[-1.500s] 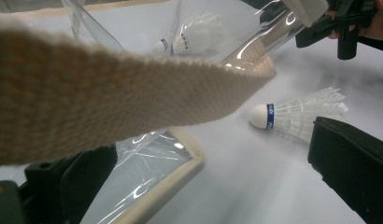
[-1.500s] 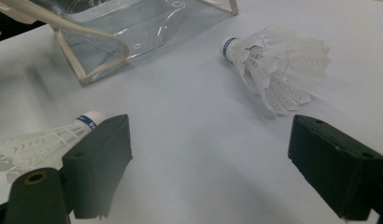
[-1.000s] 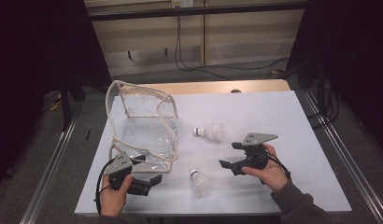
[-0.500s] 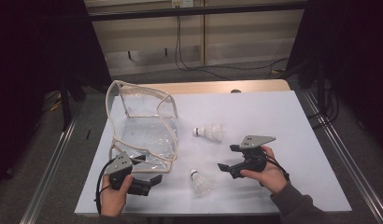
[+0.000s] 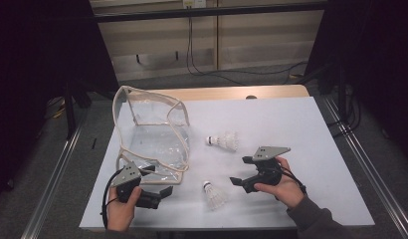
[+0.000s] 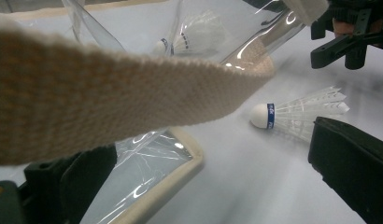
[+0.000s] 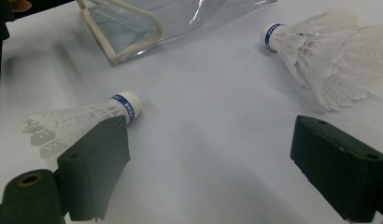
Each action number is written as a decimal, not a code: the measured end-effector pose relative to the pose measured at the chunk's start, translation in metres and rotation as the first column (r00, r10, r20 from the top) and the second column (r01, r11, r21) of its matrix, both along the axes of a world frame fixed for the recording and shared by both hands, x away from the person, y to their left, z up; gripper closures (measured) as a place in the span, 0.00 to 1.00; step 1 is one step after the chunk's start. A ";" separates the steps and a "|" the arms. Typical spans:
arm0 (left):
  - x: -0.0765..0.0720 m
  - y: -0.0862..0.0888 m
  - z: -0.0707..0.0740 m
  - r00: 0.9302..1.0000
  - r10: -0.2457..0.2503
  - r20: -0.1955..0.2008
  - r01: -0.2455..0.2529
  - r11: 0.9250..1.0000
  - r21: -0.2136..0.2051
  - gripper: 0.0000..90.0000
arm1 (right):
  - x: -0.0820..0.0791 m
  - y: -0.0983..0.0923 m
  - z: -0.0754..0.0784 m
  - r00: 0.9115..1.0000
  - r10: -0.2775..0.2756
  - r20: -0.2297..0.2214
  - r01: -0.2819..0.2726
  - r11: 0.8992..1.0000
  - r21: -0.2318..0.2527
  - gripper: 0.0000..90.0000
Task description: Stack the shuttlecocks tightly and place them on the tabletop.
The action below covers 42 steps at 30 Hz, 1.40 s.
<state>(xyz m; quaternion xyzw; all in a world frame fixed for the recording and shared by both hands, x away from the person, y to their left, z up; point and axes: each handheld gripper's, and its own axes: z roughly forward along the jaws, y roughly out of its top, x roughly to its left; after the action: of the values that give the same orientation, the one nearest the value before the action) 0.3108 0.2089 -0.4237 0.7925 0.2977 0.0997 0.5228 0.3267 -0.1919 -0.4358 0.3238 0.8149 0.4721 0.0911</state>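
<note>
1. A white bench (image 5: pixel 291 124) carries a clear plastic bag (image 5: pixel 152 134) edged in cream webbing, standing open at the left half, and two white shuttlecocks.
2. The far shuttlecock (image 5: pixel 223 141) lies on its side just right of the bag, its cork tip pointing toward the bag.
3. The near shuttlecock (image 5: pixel 212 194) lies toward the front edge, between the two hands, cork tip pointing away from the person.
4. The left tool (image 5: pixel 159 191) sits low at the front left, held in the left hand (image 5: pixel 120 211), just in front of the bag's lower corner. Its jaws are spread wide with nothing between them; in the left gripper view a band of the bag's cream webbing strap (image 6: pixel 110 88) crosses close before the camera, above the jaws, and whether it touches them cannot be told.
5. In that same view the near shuttlecock (image 6: pixel 301 112) lies just beyond the right-hand jaw, and the far one shows through the clear plastic.
6. The right tool (image 5: pixel 239 180) is held in the right hand (image 5: pixel 281 186) at the front right, jaws pointing left toward the near shuttlecock.
7. Its jaws are spread apart and empty: in the right gripper view the near shuttlecock (image 7: pixel 82 121) lies beside the left-hand jaw, partly hidden by it, while the far shuttlecock (image 7: pixel 329 51) lies above the other jaw.
</note>
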 end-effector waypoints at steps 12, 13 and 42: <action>0.000 0.000 0.000 1.000 0.000 0.000 0.000 1.000 0.001 0.01 | -0.002 0.004 -0.001 0.999 0.034 -0.010 -0.034 0.999 0.010 0.12; 0.000 0.000 0.000 1.000 0.001 -0.001 -0.001 1.000 -0.001 0.01 | -0.002 0.005 -0.001 0.999 0.035 -0.010 -0.035 0.999 0.012 0.11; 0.000 0.000 0.000 1.000 0.000 -0.003 0.000 1.000 -0.005 0.01 | -0.007 0.014 0.000 0.997 0.078 -0.015 -0.078 0.997 0.021 0.10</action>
<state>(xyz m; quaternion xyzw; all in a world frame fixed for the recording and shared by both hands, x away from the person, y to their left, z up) 0.3111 0.2091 -0.4236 0.7914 0.2987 0.0975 0.5244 0.3196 -0.1780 -0.4360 0.2964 0.8227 0.4810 0.0631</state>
